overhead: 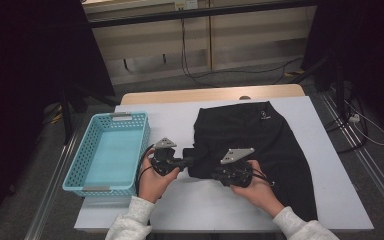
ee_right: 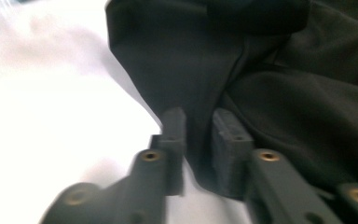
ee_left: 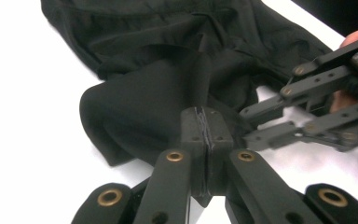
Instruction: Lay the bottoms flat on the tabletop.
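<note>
High view – garment: black garment (overhead: 260,145) spread on white desk (overhead: 330,200), right of centre; folded corner sticks out at its left edge.
High view – basket: light-blue basket (overhead: 110,152) at desk left, apart from garment.
High view – L gripper: left gripper (overhead: 185,161) at garment's left corner, hand behind it.
High view – R gripper: right gripper (overhead: 217,174) just beside it, at lower left edge of cloth.
L gripper view – state: left gripper (ee_left: 206,133) closed; pads meet w/ fabric fold at tips, gripping garment (ee_left: 168,84). Right gripper (ee_left: 256,126) close by at right.
R gripper view – state: right gripper (ee_right: 198,135) w/ garment (ee_right: 270,84) edge between pads; narrow gap left, can't tell if pads press yet. View blurred.
</note>
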A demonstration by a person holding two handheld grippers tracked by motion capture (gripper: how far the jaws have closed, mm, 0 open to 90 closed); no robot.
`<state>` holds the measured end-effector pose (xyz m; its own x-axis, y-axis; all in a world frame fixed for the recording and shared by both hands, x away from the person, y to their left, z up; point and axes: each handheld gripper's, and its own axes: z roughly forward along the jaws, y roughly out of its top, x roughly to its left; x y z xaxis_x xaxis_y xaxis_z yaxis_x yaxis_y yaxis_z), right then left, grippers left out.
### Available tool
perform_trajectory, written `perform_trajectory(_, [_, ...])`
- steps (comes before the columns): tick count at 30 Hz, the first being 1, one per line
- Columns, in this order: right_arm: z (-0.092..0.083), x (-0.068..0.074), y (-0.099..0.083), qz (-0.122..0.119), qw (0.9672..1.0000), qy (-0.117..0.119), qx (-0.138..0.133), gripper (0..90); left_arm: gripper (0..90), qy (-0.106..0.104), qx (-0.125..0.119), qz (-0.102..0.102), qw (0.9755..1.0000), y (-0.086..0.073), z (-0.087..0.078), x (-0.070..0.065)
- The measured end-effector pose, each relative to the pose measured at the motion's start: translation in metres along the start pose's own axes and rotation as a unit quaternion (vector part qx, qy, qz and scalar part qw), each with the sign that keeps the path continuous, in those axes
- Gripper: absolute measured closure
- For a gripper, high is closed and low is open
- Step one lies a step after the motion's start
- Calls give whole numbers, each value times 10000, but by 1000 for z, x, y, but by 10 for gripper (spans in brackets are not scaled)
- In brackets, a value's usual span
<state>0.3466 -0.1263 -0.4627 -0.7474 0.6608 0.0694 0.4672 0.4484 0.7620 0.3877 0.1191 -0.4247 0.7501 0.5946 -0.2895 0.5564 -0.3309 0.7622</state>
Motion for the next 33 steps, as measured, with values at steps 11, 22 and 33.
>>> perform_trajectory(11, [-20,0,-15,-282,9981,325,449,900,648,253,-289,-24,9993,8,-4,9])
perform_trajectory(22, [-40,-7,-22,-113,9996,75,245,720,585,267,108,51,9996,-1,28,12])
perform_trajectory(33, [-18,4,-5,-123,9996,-156,-175,724,858,98,490,52,9987,-10,41,9])
